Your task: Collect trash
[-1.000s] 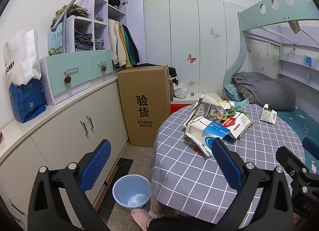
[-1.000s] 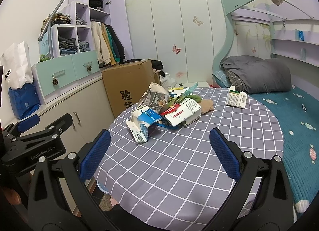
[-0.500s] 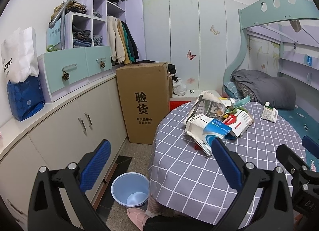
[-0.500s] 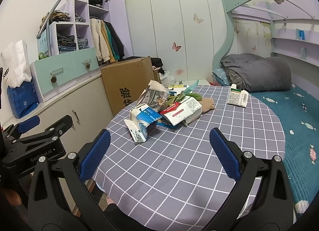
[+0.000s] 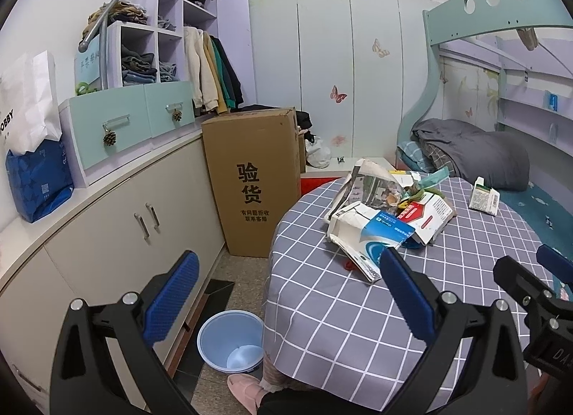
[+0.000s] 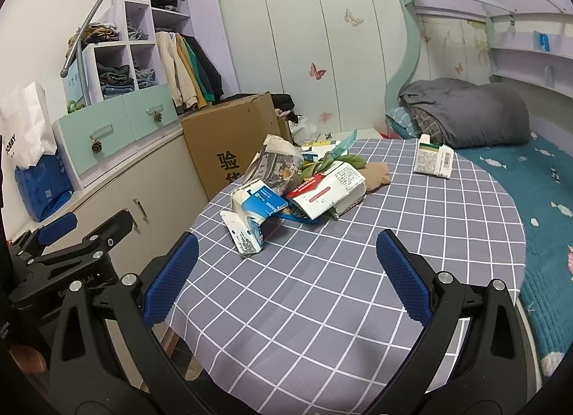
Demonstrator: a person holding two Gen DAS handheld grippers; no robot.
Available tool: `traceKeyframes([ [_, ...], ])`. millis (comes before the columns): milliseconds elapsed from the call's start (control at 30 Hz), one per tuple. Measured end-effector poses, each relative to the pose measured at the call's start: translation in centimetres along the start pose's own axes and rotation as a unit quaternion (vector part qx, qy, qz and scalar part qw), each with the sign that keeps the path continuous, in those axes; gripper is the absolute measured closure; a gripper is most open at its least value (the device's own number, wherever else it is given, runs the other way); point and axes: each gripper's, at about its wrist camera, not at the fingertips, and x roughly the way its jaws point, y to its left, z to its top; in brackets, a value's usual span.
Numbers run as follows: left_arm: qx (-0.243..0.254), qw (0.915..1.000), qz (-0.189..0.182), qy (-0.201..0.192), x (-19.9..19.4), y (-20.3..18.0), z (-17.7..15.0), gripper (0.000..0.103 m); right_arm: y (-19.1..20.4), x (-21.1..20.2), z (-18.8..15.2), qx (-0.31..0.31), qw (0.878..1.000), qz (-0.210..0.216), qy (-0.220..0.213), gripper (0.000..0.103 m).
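Tablecloth (image 6: 358, 271): grey-purple, white grid lines. Trash pile (image 6: 304, 186): blue-white carton, red-white box, newsprint, green leaves. Lone carton (image 6: 433, 160): white, green top. Bin (image 5: 231, 341): light blue. Cardboard box (image 5: 250, 178): brown, black characters. Gripper pads (image 6: 403, 275): blue, frames black. Bedspread (image 6: 537, 193): teal, pale fish-like shapes. Slipper (image 5: 245, 390): pink.

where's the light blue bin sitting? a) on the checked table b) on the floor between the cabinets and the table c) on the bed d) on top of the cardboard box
b: in the left wrist view the blue bin stands on the floor, below the edge of the table and next to the cabinets, with the trash pile up on the tablecloth.
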Motion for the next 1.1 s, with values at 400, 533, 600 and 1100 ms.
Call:
traceKeyframes([
  [400, 0.013, 0.9992, 0.004, 0.038, 3.3, -0.1, -0.6, 0.004, -0.9, 2.3, 0.0, -0.007, 0.999, -0.021, 0.027, 0.006],
  [533, 0.010, 0.9977, -0.022, 0.063, 5.1, -0.6, -0.7, 0.004, -1.4, 3.8, 0.2, -0.011, 0.999, -0.033, 0.042, 0.006],
  [600, 0.023, 0.9964, -0.037, 0.072, 6.2, -1.7, -0.5, 0.004, -1.9, 4.5, 0.1, -0.009, 0.998, -0.043, 0.046, 0.006],
  [1100, 0.114, 0.9839, -0.081, 0.112, 13.7, -11.8, -0.6, 0.020, -8.8, 9.0, 0.6, 0.057, 0.990, -0.092, 0.094, 0.006],
])
